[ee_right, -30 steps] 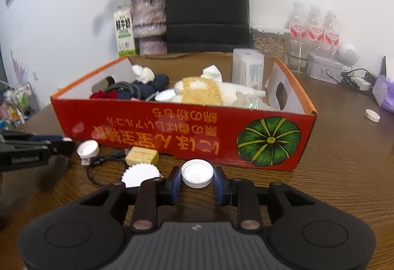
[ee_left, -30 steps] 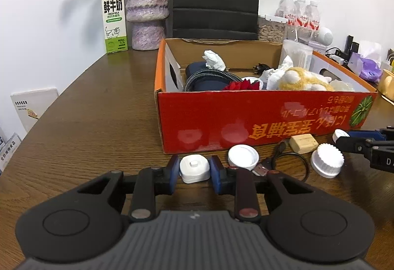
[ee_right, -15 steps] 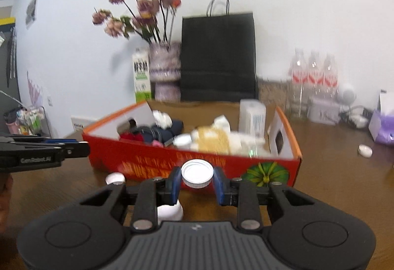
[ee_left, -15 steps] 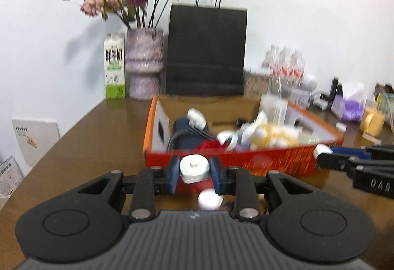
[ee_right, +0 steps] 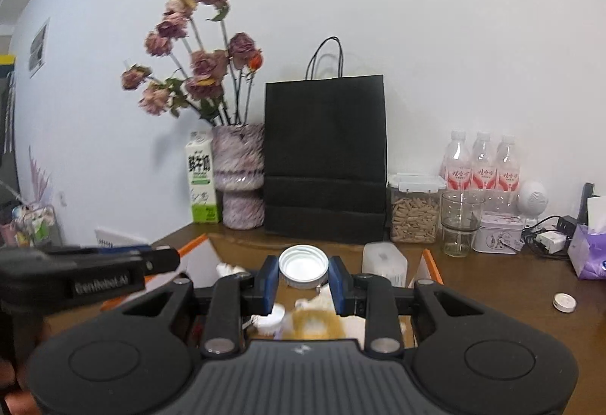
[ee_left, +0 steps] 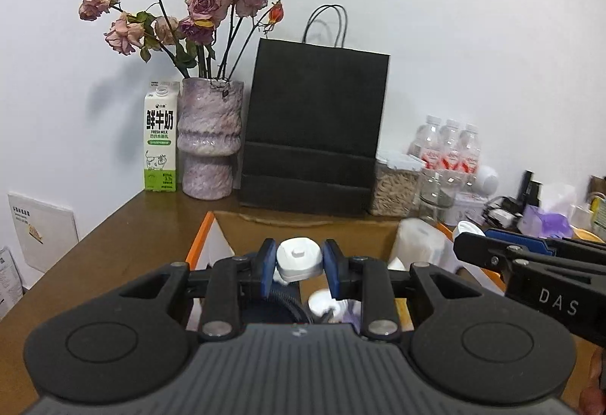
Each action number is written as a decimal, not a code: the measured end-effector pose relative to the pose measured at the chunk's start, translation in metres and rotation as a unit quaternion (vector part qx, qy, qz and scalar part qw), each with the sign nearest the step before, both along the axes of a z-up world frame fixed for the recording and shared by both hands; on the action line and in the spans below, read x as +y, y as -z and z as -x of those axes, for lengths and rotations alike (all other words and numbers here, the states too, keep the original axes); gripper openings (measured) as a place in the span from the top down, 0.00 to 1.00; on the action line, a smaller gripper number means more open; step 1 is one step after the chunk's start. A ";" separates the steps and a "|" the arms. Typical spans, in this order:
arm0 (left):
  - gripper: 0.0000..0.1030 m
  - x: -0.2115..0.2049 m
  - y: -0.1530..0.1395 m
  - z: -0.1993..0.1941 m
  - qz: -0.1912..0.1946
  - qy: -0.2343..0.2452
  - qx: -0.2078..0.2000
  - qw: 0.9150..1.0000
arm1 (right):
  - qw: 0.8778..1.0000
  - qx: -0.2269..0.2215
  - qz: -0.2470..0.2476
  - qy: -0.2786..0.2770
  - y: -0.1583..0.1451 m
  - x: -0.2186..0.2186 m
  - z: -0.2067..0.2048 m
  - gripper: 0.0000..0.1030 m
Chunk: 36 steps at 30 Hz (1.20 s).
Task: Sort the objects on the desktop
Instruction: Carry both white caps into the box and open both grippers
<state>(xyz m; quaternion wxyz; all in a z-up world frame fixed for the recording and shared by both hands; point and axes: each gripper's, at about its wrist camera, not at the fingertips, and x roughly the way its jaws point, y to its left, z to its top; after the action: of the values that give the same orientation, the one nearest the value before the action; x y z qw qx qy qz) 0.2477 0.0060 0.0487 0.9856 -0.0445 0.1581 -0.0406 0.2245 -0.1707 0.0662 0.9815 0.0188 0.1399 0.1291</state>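
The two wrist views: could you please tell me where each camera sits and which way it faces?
Left wrist: sits on the left gripper, facing the back wall over the orange box; its fingers clamp a white cap; the right gripper enters at right.
Right wrist: sits on the right gripper, same heading; holds a white lid; the left gripper enters at left.
Shared: black bag, vase, milk carton.

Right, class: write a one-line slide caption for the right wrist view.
Right gripper holds a white lid above the orange box, black paper bag behind.
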 end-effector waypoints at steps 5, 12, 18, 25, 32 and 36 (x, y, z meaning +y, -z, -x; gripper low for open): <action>0.73 -0.006 0.004 -0.035 0.005 -0.029 -0.001 1.000 | 1.000 0.019 -0.022 0.013 0.009 0.003 -0.044 0.74; 0.73 -0.011 0.029 -0.049 -0.042 -0.037 0.015 0.998 | 0.999 0.048 -0.005 0.025 0.038 -0.001 -0.068 0.74; 0.73 -0.012 0.040 -0.050 -0.055 -0.035 0.027 0.998 | 0.998 0.058 0.004 0.029 0.049 -0.001 -0.067 0.74; 0.73 -0.019 0.047 -0.048 -0.072 -0.027 0.033 0.996 | 0.998 0.053 0.018 0.029 0.051 0.003 -0.061 0.74; 0.60 -0.020 0.048 -0.043 -0.086 -0.043 0.017 0.995 | 0.998 0.055 0.010 0.027 0.049 -0.001 -0.058 0.64; 0.23 -0.022 0.044 -0.034 -0.098 -0.065 -0.011 0.993 | 0.999 0.040 0.011 0.036 0.046 -0.002 -0.051 0.18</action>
<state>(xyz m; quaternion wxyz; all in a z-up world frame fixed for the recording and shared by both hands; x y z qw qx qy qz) 0.2817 -0.0157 0.0045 0.9874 0.0422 0.1474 0.0385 0.2753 -0.1730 0.0203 0.9793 0.0184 0.1794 0.0915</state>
